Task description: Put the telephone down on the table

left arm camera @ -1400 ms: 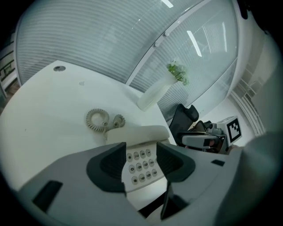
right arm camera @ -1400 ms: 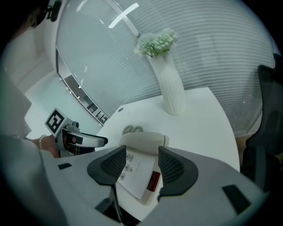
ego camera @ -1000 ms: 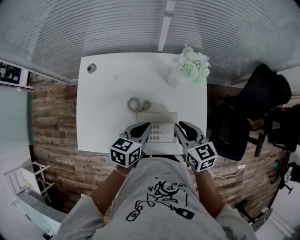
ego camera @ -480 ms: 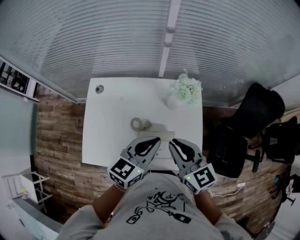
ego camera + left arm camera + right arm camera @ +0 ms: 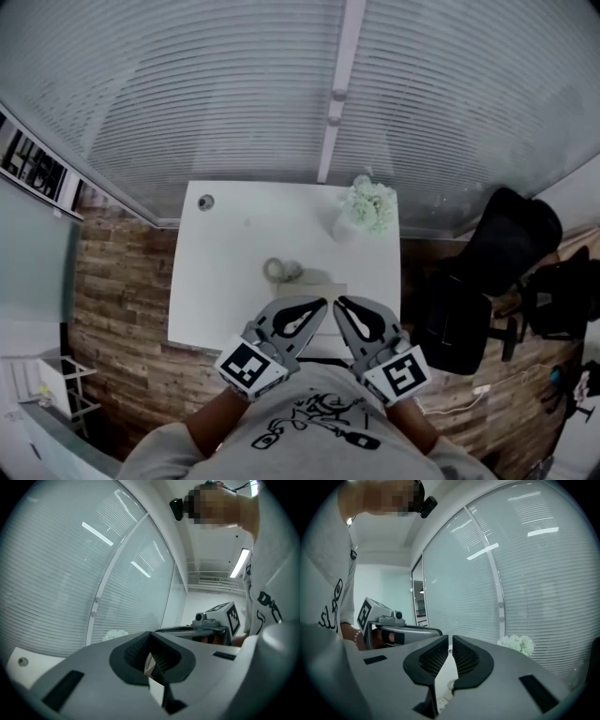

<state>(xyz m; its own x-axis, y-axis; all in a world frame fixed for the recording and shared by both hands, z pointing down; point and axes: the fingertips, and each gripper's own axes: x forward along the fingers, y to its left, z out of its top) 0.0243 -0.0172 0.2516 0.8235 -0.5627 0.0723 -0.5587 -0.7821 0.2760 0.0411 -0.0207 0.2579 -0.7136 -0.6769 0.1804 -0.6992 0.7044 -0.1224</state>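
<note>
Telephone [image 5: 319, 279] first: it sits on the table [image 5: 211, 281] at the near edge, about midway across. From your head view only a thin strip of its far side shows past the claw tips, and the rest is hidden under them. The cord [image 5: 281, 271] lies coiled just beyond it to the left, and the flowers [image 5: 368, 206] stand well apart at the far right.

Your left gripper [image 5: 322, 303] has its jaws pressed together on nothing. Your right gripper [image 5: 339, 302] has just been closing to a hairline slit, and it is empty too. So neither claw has hold of the set.

What matters for any next move is that the telephone lies below and slightly ahead of both tips. Its long side looks to run left to right, across the line you point along. The two tips hang almost touching over its middle, so neither hand is nearer. The set-down looks done to me.
</note>
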